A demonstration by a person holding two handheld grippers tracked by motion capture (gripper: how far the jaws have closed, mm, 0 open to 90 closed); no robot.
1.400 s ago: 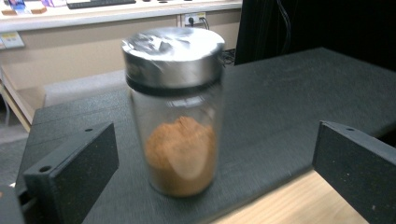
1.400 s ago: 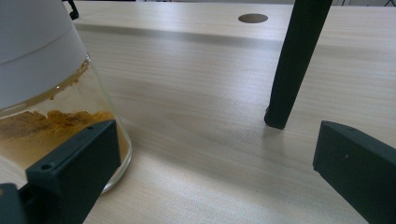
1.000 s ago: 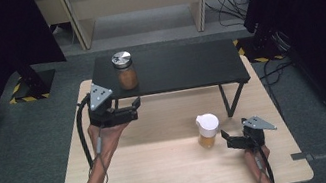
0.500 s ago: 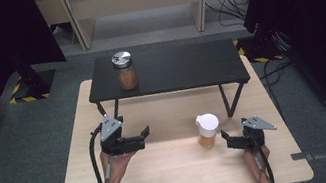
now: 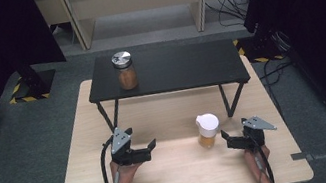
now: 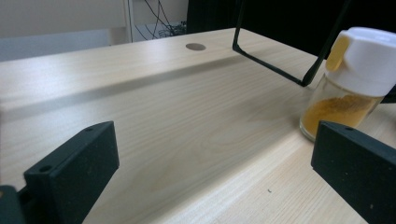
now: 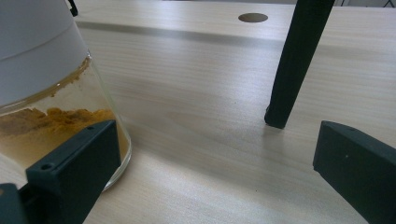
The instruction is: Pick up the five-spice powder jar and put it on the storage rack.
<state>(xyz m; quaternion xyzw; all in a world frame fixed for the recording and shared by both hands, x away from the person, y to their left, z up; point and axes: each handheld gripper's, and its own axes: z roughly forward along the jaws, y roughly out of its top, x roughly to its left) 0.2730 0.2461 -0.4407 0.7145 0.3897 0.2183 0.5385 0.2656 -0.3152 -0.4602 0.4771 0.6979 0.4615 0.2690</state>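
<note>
A small glass jar (image 5: 207, 131) with a white flip lid and orange powder stands on the wooden table (image 5: 176, 180), right of centre. My left gripper (image 5: 150, 150) rests low over the table to the jar's left, open and empty, jaws pointing toward it. In the left gripper view the jar (image 6: 349, 84) sits beyond the right jaw of the left gripper (image 6: 212, 177). My right gripper (image 5: 227, 141) is just right of the jar, open. In the right gripper view the jar (image 7: 46, 88) stands close behind the left jaw of the right gripper (image 7: 215, 177), not between the jaws.
A low black shelf (image 5: 187, 67) on thin black legs spans the table's far half. A silver-lidded jar (image 5: 125, 70) of brown powder stands on its left part. One shelf leg (image 7: 294, 60) stands just ahead of my right gripper. Another leg frame (image 6: 275, 51) runs beyond the left.
My left gripper has drawn back from the shelf's front edge toward the person and lowered to the table, ending left of the white-lidded jar. The right gripper and both jars have stayed put.
</note>
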